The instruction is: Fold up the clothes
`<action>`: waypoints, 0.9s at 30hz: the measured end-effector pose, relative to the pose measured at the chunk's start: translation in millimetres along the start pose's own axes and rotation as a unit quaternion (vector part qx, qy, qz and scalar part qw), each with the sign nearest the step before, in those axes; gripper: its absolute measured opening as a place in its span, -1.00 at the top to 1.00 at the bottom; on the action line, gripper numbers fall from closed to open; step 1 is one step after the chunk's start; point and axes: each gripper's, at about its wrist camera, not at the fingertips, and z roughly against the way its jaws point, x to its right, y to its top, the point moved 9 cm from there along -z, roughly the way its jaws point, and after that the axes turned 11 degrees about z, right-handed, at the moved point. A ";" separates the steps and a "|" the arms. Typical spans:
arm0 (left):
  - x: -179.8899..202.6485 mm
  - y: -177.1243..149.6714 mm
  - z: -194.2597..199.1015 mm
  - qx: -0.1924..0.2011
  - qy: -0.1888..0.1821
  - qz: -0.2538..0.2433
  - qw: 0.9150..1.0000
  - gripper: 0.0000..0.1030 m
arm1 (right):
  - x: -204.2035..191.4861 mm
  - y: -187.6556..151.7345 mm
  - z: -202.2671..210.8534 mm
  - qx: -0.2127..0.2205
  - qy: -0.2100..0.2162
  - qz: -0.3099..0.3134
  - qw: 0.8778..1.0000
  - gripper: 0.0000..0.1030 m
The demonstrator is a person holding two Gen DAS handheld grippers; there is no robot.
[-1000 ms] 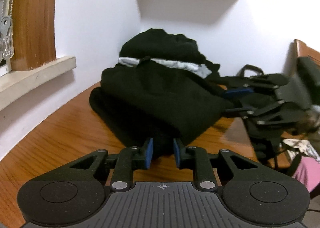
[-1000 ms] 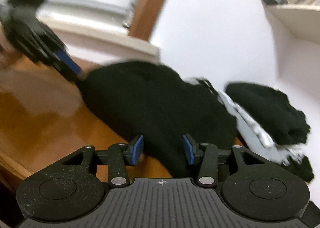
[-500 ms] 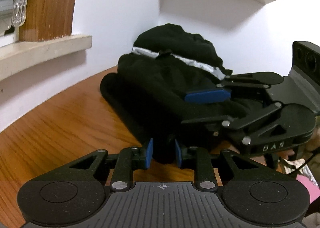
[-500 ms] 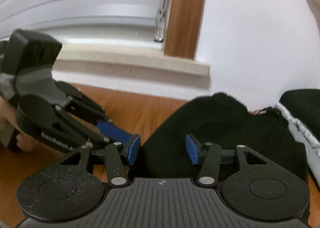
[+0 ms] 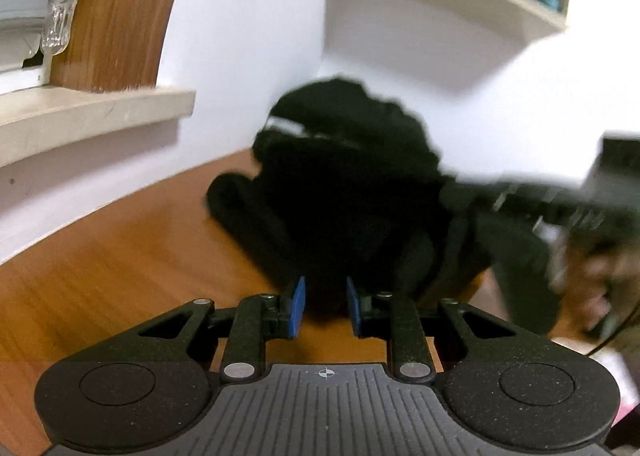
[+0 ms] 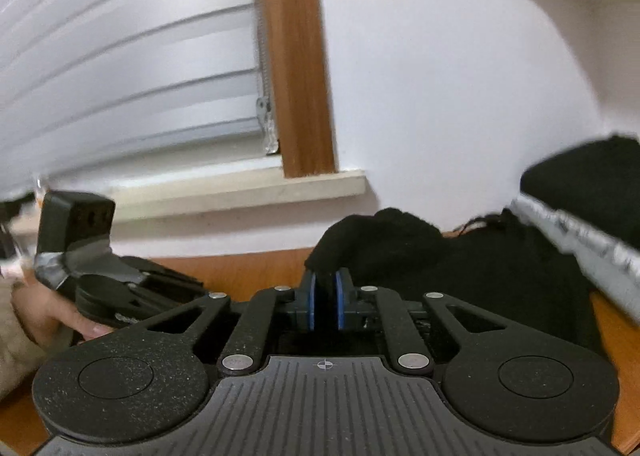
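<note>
Garment [image 5: 344,216] is lying bunched on the worktop [image 5: 120,268]; right gripper [image 6: 325,298] has just been closing, pinching a thin edge, left gripper [image 5: 322,310] is gripping a fold. Thin pinch risks slipping out.

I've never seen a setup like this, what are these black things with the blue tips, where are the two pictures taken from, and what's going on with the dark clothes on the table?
Those are two hand-held grippers, each worked by a person, not a robot arm. Each carries a camera looking forward along its two blue-padded fingers, so each picture shows its own gripper at the bottom.

In the left wrist view, the left gripper pinches the near edge of a black garment lying on the wooden table.

In the right wrist view, the right gripper has just been closing, and its pads now clamp a fold of the same garment. The hand holding the left gripper shows at the left.

Behind lies a pile of clothes, black on top.
</note>
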 end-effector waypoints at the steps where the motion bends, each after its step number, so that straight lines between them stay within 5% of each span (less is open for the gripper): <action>1: 2.6 2.5 1.5 0.004 -0.018 0.010 1.000 0.52 | 2.2 -0.7 -0.6 0.003 0.001 -0.007 1.000 0.80; 6: 15.3 2.7 -0.8 0.007 -0.058 0.019 0.998 0.52 | -1.0 6.0 -5.6 0.019 0.012 -0.022 0.999 0.82; 14: 36.4 3.0 14.2 0.035 -0.067 -0.041 0.996 0.52 | -8.8 23.4 -37.6 0.009 0.026 0.002 1.000 0.82; 19: 37.8 -9.3 -9.1 -0.005 -0.007 -0.069 0.998 0.52 | -5.4 28.0 -44.6 -0.012 0.031 0.019 0.999 0.58; 23: 35.7 -14.6 -23.3 -0.017 0.026 -0.087 0.996 0.51 | 12.8 18.1 3.2 0.000 -0.018 0.051 0.999 0.23; 27: 38.7 -16.2 -30.6 -0.024 0.048 -0.112 0.992 0.16 | 33.8 -22.0 45.0 -0.046 -0.066 0.129 0.988 0.08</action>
